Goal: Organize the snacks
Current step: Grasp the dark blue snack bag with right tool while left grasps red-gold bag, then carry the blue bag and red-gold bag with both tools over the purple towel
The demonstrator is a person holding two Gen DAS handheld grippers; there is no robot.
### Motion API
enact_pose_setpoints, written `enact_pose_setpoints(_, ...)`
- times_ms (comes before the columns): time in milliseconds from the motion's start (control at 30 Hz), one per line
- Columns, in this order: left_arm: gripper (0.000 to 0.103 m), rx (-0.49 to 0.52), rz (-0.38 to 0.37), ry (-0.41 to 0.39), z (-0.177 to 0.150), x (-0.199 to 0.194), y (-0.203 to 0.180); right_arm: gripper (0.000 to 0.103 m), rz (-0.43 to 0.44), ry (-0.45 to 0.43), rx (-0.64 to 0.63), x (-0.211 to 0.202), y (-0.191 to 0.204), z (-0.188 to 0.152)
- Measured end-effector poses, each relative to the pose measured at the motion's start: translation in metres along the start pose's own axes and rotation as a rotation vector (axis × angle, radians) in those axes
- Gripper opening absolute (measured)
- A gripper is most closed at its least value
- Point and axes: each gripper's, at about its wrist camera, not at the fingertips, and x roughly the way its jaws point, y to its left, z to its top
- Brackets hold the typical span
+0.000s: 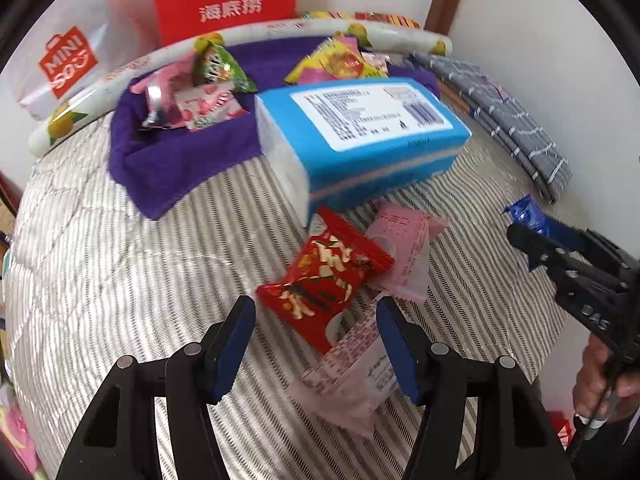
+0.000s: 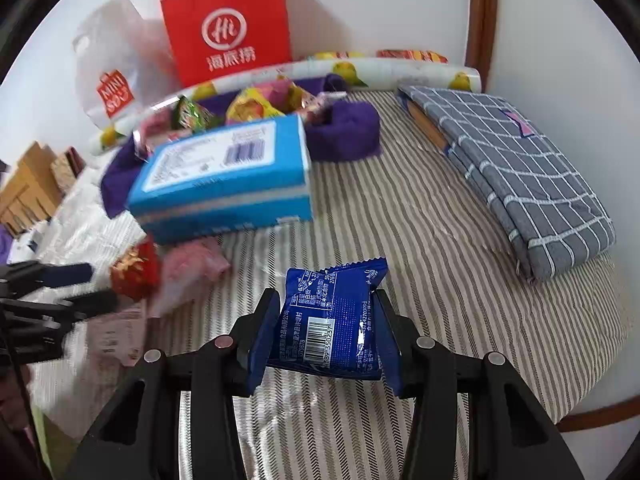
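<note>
While my right hand-held gripper is clamped on the blue pack, pads pressing both its sides and holding it clear of the striped bed, my left hand-held gripper hangs with jaws apart over the loose pile: red pack on top, pink packs under and beside it, nothing gripped yet. The other snacks sit on the purple cloth behind the blue box, so I judge that's the drop spot. For the left pick: come down so the red pack alone sits between the pads, not the pink wrapper at the right pad, or I'll drag two. Close on the pack's body, not the crimped end, it'll slip. The wrappers look slick and puffy, so squeeze gently. For the right: keep the grip firm, carry over or round the box, not into it, and let go low over the cloth. Left view is blurred, so the exact pad-to-pack gap is unclear.
</note>
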Motion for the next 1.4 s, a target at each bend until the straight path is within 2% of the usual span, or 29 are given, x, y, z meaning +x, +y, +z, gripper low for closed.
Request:
enact_pose_setpoints(167,0.061,0.021,0.032,0.021,0.005,0.017,-0.007,0.047,0.007,0.008,-0.024,0.007,0.001,-0.002)
enact_pose_setpoints(400,0.061,0.065,0.056,-0.003,0.011,0.027,-0.016,0.047,0.013,0.026,0.017,0.018,-0.01,-0.007)
enact_pose_setpoints(433,0.058,0.074,0.059,-0.008,0.011,0.027,-0.017,0.047,0.018,0.029,0.032,0.02,-0.012,-0.007)
enact_pose_setpoints(467,0.05,0.083,0.067,-0.018,0.01,0.027,-0.02,0.047,0.025,0.034,0.047,0.021,-0.013,-0.007)
enact_pose_setpoints(533,0.047,0.091,0.069,-0.032,0.01,0.026,-0.021,0.047,0.037,0.045,0.055,0.024,-0.014,-0.007)
enact_pose_setpoints(633,0.041,0.076,0.039,-0.032,0.011,0.024,-0.017,0.047,0.019,0.028,0.03,0.021,-0.01,-0.005)
enact_pose_setpoints(800,0.039,0.022,-0.047,-0.043,0.01,0.008,-0.005,0.047,0.021,-0.009,0.023,0.008,-0.005,0.002)
enact_pose_setpoints(933,0.039,-0.013,-0.084,-0.064,0.008,-0.009,0.002,0.047,0.015,-0.027,0.011,-0.003,0.001,0.006)
enact_pose_setpoints(1400,0.04,-0.052,-0.115,-0.134,0.015,-0.057,0.014,0.047,0.042,-0.1,-0.041,-0.038,0.025,0.03)
